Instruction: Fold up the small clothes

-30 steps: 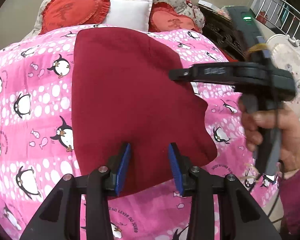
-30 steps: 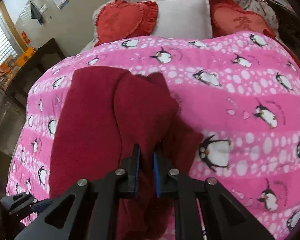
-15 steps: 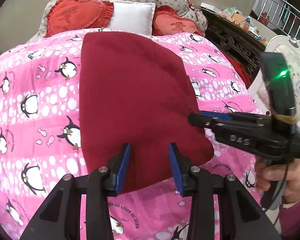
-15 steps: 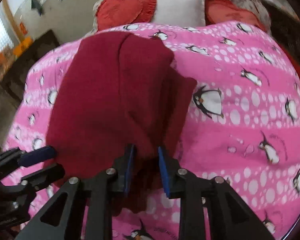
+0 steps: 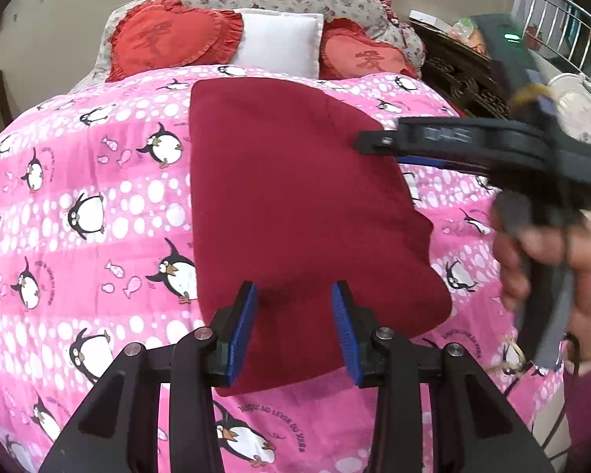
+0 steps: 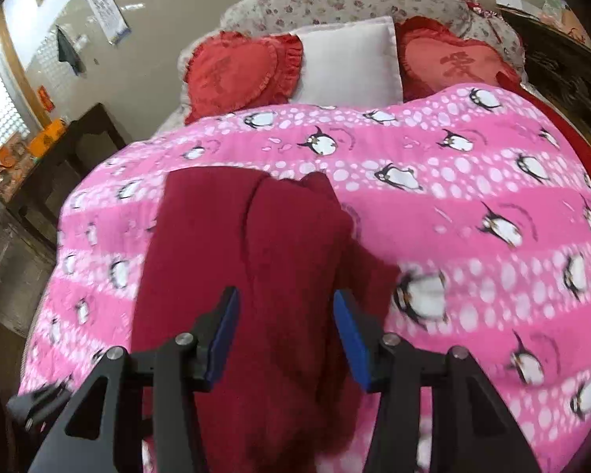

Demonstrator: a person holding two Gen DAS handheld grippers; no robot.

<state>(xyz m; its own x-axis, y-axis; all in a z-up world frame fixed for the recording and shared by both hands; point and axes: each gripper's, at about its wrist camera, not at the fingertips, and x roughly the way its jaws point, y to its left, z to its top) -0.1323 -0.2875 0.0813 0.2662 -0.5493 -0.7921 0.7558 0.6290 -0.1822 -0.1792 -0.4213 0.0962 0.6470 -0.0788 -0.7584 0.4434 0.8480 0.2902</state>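
A dark red garment (image 5: 295,213) lies folded lengthwise on the pink penguin blanket (image 5: 78,205). My left gripper (image 5: 293,315) is open and empty, its blue pads straddling the garment's near end from above. The right gripper (image 5: 374,146) shows in the left wrist view, held by a hand over the garment's right edge. In the right wrist view the garment (image 6: 256,260) shows with a folded layer on top, and my right gripper (image 6: 285,323) is open and empty above it.
Two red heart cushions (image 5: 169,43) and a white pillow (image 5: 279,43) lie at the bed's head. A dark carved cabinet (image 5: 465,75) stands to the right of the bed. A dark low table (image 6: 59,157) stands to the left.
My right gripper has opened, letting go of the garment fold, and has risen over the garment's right edge. The left gripper stays open over the near end.
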